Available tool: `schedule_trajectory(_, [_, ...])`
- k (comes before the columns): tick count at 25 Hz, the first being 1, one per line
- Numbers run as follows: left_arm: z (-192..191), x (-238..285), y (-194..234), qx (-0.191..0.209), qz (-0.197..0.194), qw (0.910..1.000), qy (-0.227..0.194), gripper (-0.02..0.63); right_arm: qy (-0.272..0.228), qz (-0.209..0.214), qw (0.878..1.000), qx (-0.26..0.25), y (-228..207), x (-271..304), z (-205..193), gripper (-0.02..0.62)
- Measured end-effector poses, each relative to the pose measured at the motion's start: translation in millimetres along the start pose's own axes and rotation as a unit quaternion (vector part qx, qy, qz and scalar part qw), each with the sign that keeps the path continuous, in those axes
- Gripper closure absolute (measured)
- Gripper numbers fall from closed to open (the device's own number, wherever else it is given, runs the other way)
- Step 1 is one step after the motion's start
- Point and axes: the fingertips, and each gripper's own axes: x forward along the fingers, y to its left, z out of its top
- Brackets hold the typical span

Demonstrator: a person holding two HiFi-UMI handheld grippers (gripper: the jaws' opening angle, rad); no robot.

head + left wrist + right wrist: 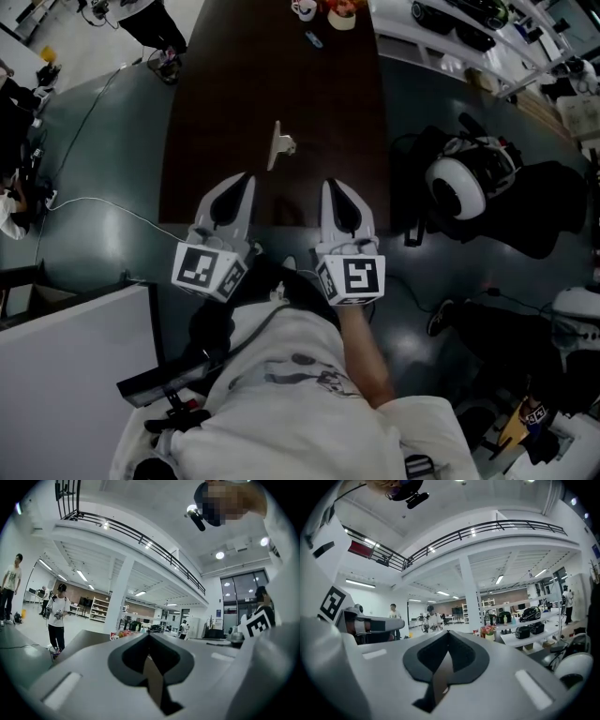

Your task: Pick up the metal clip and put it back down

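Note:
The metal clip (281, 145) lies on the dark brown table (216, 112), near its middle, with one silvery arm sticking up. Both grippers hang side by side over the table's near edge, short of the clip and not touching it. My left gripper (246, 178) has its jaws together with nothing between them, and its own view (149, 635) looks level across a large hall. My right gripper (330, 185) is also shut and empty, as its own view (448, 632) shows. The clip is not visible in either gripper view.
Small cups and a blue item (314, 39) sit at the table's far end. A white headset (459, 183) rests on dark bags to the right. A white cable (103, 206) runs over the floor at the left. People (58, 616) stand in the hall beyond.

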Motion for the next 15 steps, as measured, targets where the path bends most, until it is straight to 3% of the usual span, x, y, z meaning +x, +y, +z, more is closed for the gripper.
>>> schedule_trajectory(15, [-3,-49,-2,-0.009,-0.008,0.9999,-0.012,0.609,-0.013,0.003,1.0,0.001,36,-33,5,0.594])
